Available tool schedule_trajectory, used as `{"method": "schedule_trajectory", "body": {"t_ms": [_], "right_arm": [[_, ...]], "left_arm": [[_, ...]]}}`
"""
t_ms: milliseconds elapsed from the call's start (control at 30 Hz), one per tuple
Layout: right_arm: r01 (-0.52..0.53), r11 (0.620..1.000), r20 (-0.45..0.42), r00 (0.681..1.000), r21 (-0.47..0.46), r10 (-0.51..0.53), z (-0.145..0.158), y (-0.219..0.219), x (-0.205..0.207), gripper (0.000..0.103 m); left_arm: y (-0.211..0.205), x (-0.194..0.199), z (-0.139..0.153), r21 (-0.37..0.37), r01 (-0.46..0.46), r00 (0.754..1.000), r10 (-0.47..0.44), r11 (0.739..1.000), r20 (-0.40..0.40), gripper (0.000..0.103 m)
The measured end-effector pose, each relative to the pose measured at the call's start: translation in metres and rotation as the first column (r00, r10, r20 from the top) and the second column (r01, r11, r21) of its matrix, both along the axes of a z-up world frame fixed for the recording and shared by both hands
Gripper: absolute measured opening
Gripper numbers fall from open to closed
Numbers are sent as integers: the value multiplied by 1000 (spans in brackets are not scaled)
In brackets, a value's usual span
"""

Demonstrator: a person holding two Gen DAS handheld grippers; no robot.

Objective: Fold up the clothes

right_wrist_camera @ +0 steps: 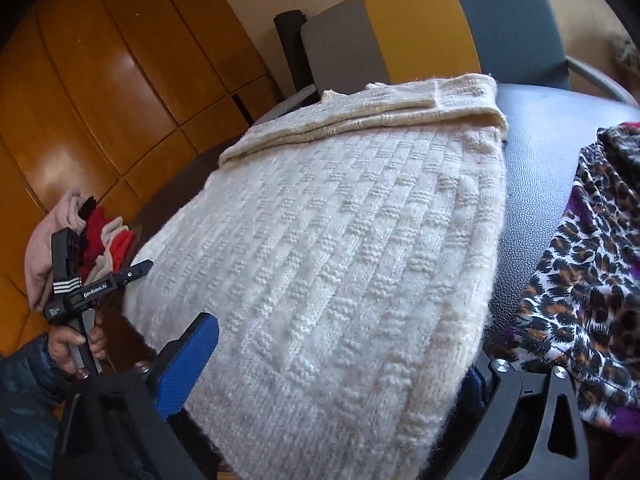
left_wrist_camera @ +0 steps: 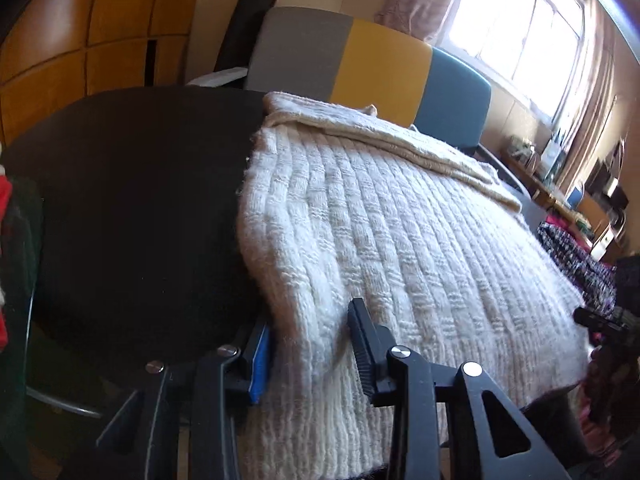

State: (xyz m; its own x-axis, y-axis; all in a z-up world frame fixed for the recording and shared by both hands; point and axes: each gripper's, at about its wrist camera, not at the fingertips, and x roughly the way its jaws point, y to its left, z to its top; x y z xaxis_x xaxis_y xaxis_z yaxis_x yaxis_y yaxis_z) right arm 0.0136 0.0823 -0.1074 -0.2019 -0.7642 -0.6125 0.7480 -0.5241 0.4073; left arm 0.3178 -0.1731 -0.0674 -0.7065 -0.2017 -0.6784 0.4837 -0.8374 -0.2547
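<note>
A cream knitted sweater (left_wrist_camera: pixel 384 232) lies spread on a dark round table (left_wrist_camera: pixel 132 200), its sleeves folded across the far end. It also shows in the right wrist view (right_wrist_camera: pixel 340 240). My left gripper (left_wrist_camera: pixel 312 356) is open, its jaws set around the sweater's near left edge, which hangs over the table rim. My right gripper (right_wrist_camera: pixel 336 392) is open wide around the sweater's near right corner. The left gripper also shows in the right wrist view (right_wrist_camera: pixel 100 276), held in a hand.
A leopard-print garment (right_wrist_camera: pixel 592 280) lies on the table at the right. A pile of red and pink clothes (right_wrist_camera: pixel 80 236) sits at the left. A grey, yellow and blue chair back (left_wrist_camera: pixel 360 56) stands behind the table, with wooden cabinets (right_wrist_camera: pixel 100 80) beyond.
</note>
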Motion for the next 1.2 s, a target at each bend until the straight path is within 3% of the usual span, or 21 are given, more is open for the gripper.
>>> {"method": "schedule_trajectory", "body": {"t_ms": [133,233,400,433,500,567,767,900,1000,1200], "right_arm": [[-4,1000,-36,999,25,5,0,1,4,99],[13,997,-88,996,72,-7,1,2,8,85],[95,991,-112,990,99,-84,1,16,3,38],[103,989,-113,989,102,-91,1,18,3,35],[110,988,-110,989,105,-99,2,19,4,25],[92,991,-86,993,100,-83,3,19,10,15],[33,999,84,996,38,-36,2,31,22,11],[1,1000,202,979,-12,2,2,44,32,10],[-18,997,252,967,-79,38,11,49,33,10],[-21,977,229,971,-212,71,48,34,1,10]], "left_arm": [[-5,4,-2,49,-22,999,24,999,-33,35],[-3,2,-2,36,-23,999,24,999,-22,37],[-3,0,0,31,-19,1000,19,999,3,35],[-2,-1,1,20,-18,1000,18,1000,16,34],[-1,-2,2,18,-2,1000,2,1000,32,17],[0,1,4,49,22,999,-24,999,39,15],[3,25,7,192,123,991,-132,974,34,14],[4,53,13,336,217,976,-213,916,-48,14],[-5,64,23,437,260,965,-213,861,-155,14],[-35,41,60,450,320,924,-170,834,-342,14]]}}
